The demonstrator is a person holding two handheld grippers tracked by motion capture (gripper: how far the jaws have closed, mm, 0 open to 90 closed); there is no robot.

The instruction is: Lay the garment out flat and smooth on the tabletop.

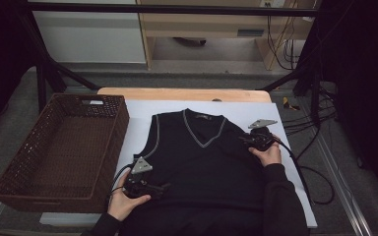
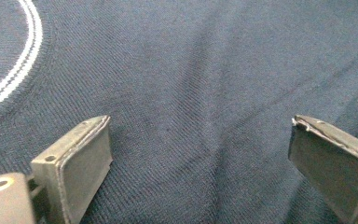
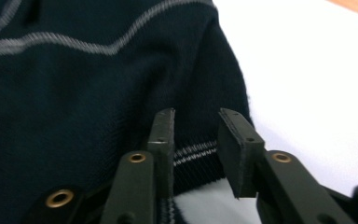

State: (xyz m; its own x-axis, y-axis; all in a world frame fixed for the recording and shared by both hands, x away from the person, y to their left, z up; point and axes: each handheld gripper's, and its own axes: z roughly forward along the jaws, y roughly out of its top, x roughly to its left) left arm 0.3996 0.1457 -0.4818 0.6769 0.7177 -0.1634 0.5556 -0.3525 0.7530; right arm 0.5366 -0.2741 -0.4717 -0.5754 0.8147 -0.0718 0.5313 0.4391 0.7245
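On counter centre, dark vest (image 1: 197, 162) flat. My left gripper (image 2: 200, 154) wide over fabric at 7 o'clock; right gripper (image 3: 196, 144) narrow, straddling armhole trim at 3. I'd pinch both layers, lift evenly. Basket (image 1: 10, 172) at 9.

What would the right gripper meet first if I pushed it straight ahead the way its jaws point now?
Most likely the striped armhole edge of the dark vest. In the right gripper view it lies directly between the parted jaws of the right gripper, though whether they already touch it is unclear.
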